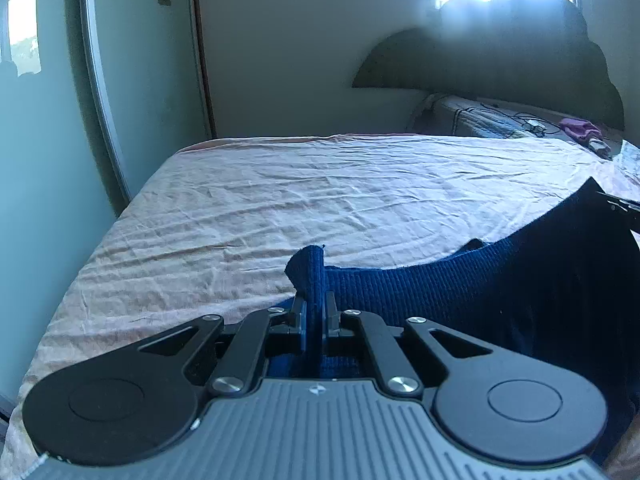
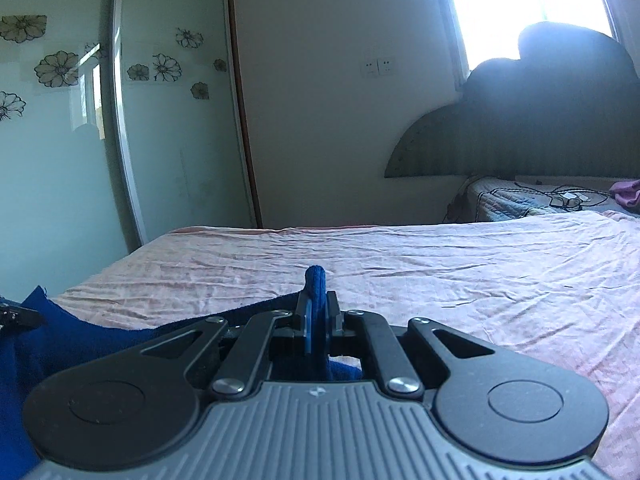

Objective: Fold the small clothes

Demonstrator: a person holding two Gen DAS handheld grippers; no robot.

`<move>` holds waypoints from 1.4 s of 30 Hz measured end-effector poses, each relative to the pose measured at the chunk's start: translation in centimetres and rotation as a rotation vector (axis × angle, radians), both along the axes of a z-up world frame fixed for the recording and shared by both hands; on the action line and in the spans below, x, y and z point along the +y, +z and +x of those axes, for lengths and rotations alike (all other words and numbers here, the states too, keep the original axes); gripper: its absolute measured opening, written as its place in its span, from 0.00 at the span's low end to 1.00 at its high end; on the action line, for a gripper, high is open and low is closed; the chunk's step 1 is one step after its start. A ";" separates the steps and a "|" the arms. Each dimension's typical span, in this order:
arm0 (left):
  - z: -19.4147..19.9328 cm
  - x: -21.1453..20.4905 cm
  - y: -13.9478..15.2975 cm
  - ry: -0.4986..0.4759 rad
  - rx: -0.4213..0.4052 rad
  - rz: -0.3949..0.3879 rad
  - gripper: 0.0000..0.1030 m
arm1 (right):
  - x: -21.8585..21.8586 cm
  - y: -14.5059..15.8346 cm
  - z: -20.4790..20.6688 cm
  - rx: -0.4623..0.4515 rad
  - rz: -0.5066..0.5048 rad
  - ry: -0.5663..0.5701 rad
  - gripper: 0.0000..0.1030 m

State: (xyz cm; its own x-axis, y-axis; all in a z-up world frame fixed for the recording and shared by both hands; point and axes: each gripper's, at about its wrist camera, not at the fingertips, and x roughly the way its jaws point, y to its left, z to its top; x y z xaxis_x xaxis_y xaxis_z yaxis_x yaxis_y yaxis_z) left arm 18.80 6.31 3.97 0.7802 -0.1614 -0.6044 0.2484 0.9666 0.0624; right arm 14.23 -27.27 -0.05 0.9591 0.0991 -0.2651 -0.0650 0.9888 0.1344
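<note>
bed (image 1: 320,200): under the garment (image 1: 460,284)
wardrobe (image 1: 132,80): bed's 9 o'clock
headboard (image 2: 520,140): bed's 2 o'clock
cables (image 2: 560,196): before headboard

A wrinkled pink bedsheet (image 1: 280,200) covers the bed. At far right, cables (image 2: 560,196) and a purple cloth (image 1: 580,128) lie beside a dark scalloped headboard (image 2: 540,120). At left stand flower-patterned sliding doors (image 2: 60,140). Wall sockets (image 2: 378,67) sit near a bright window (image 2: 520,0).
</note>
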 end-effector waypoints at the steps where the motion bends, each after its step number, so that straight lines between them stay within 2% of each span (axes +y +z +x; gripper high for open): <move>1: 0.4 0.0 -0.1 0.007 0.002 -0.001 0.07 | 0.1 -0.1 0.3 0.002 -0.006 -0.003 0.06; 8: 2.8 -0.6 -1.3 0.015 0.006 0.018 0.08 | 0.0 -1.3 3.2 0.050 -0.024 -0.029 0.06; 14: 4.7 -1.3 -3.6 0.037 0.045 0.039 0.08 | -0.2 -2.8 5.2 0.096 -0.024 -0.044 0.06; 19: 5.5 -1.2 -5.0 0.066 0.040 0.076 0.08 | 0.0 -4.1 6.4 0.130 -0.035 -0.050 0.06; 22: 5.8 -1.1 -6.0 0.067 0.065 0.089 0.08 | -0.2 -4.9 7.2 0.175 -0.033 -0.043 0.06; 24: 5.9 -1.2 -6.4 0.072 0.074 0.110 0.15 | -0.2 -5.5 7.9 0.227 -0.038 -0.045 0.07; 25: 5.9 -1.1 -6.4 0.082 0.070 0.123 0.21 | -0.2 -5.8 8.1 0.253 -0.045 -0.052 0.09; 26: 5.9 -1.0 -6.4 0.086 0.066 0.129 0.24 | -0.2 -5.9 8.4 0.271 -0.052 -0.064 0.17; 27: 5.8 -1.0 -6.3 0.091 0.059 0.133 0.27 | -0.1 -5.9 8.4 0.278 -0.061 -0.081 0.32; 28: 5.8 -0.8 -6.1 0.096 0.054 0.137 0.39 | 0.0 -5.8 8.3 0.275 -0.071 -0.102 0.42; 29: 5.7 -0.7 -5.9 0.111 0.043 0.146 0.50 | 0.0 -5.6 8.0 0.263 -0.082 -0.128 0.64; 30: 5.5 -0.6 -5.6 0.131 0.027 0.159 0.54 | 0.2 -5.3 7.6 0.238 -0.099 -0.160 0.73; 31: 5.4 -0.5 -5.3 0.145 0.015 0.172 0.58 | 0.3 -4.9 7.0 0.205 -0.122 -0.187 0.73; 33: 4.6 -0.3 -4.6 0.156 0.002 0.179 0.58 | 1.2 -3.9 5.6 0.160 -0.179 -0.201 0.73; 35: 3.5 -0.3 -3.9 0.141 0.014 0.166 0.66 | 2.2 -3.0 4.0 0.138 -0.197 -0.117 0.73; 37: 2.0 -0.6 -3.7 0.109 0.027 0.145 0.75 | 4.0 -2.8 2.4 0.168 -0.251 0.018 0.73; 39: 0.3 -1.3 -4.0 0.063 0.031 0.143 0.78 | 6.2 -3.4 1.2 0.215 -0.352 0.155 0.73; 42: -1.5 -2.6 -5.0 0.019 0.026 0.178 0.78 | 7.7 -4.9 1.0 0.270 -0.428 0.215 0.73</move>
